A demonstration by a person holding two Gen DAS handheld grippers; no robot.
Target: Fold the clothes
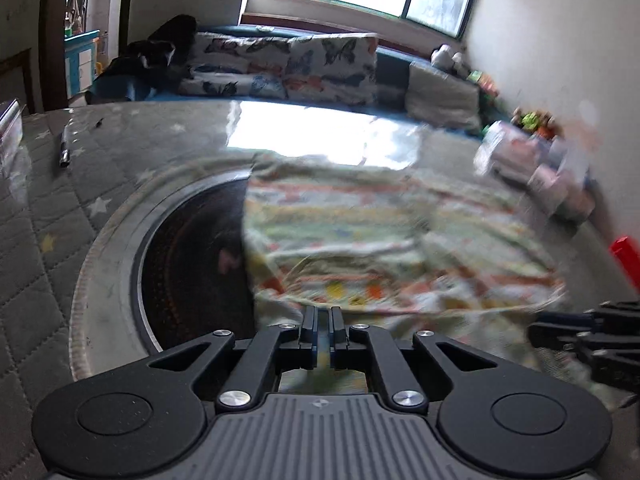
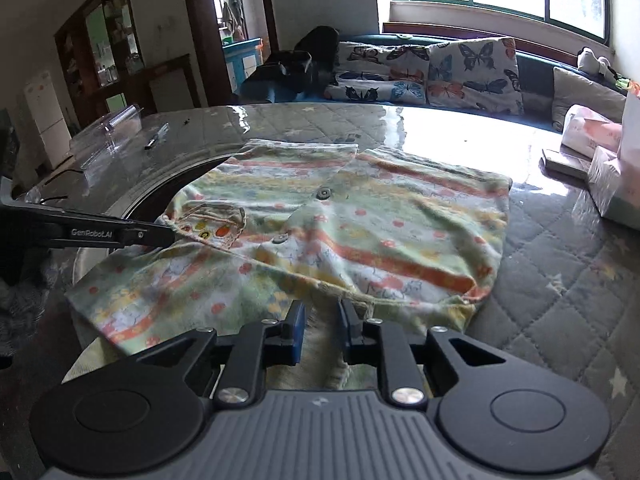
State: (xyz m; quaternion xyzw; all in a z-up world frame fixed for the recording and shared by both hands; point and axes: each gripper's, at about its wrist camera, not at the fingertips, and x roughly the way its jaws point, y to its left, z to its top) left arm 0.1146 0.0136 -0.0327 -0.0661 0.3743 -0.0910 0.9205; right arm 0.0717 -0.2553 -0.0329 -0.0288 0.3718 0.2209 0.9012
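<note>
A small striped shirt (image 2: 332,236) lay spread on the quilted table cover (image 2: 560,280), which had a shiny clear sheet over it. The shirt was pale green with orange and yellow bands, two buttons down the front and a little pocket (image 2: 218,226) with fruit pictures. Its left part reached over a round dark opening (image 1: 192,264) set in the table.

The left gripper (image 1: 323,322) was closed almost fully — only a thin slit showed between its fingers, with something blue in it. Its tips were at the near edge of the shirt, but the left wrist view was blurred, so I could not tell if cloth was pinched there. In the right wrist view this gripper came in from the left side and its tip met the shirt beside the pocket.

The right gripper (image 2: 322,320) was open, with a clear gap between its fingers, and it held nothing; the near hem of the shirt lay just under and before it.

A pen (image 2: 157,136) and a clear plastic box (image 2: 108,136) rested on the far left of the table, well apart from the shirt. Pink boxes (image 2: 600,148) stood at the right edge, and butterfly cushions (image 2: 432,74) lay on the sofa behind.
</note>
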